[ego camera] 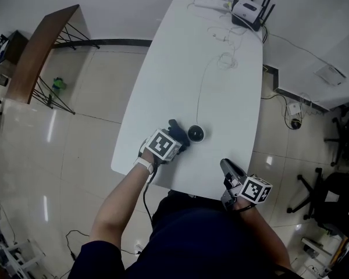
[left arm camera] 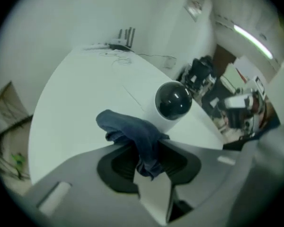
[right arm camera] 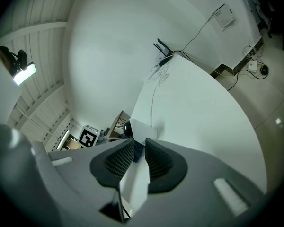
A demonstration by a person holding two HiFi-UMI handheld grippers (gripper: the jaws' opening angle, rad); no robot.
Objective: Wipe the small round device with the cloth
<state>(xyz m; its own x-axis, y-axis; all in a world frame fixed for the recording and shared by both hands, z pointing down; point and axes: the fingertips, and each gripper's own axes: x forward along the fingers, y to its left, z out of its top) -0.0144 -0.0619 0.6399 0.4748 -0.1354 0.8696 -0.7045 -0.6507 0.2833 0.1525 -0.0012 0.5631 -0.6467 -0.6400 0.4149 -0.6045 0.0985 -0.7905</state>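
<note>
Your left gripper is pinching the cloth; the pads bite a narrow hanging fold, and the bulk bunches out ahead of the tips and to their left; good setup, since the loose wad should do the wiping, not the hard jaws. The small round device sits just beyond that gripper's tips, a little to their right, on the table; white body, dark glossy dome turned toward the gripper. The cloth's right edge reaches the device's base in the left gripper view; can't tell whether it's touching or only overlapping. The gripper is pitched steeply down; I read that as lining the wad up to come onto the dome from above.

Your right gripper is idle; jaws a narrow gap apart, nothing between them; what shows through the gap is the device and cloth well ahead, not anything held. It's parked well apart from the device, pointing toward it; my guess is you're keeping it out of the wipe path, or ready to brace the device.

Risk, judgement only: the device looks light and is tethered by a thin cable running away from the left gripper across the table; a one-sided push with the cloth could skid or spin it. The wipe looks to be at its start; the cloth isn't over the dome.
</note>
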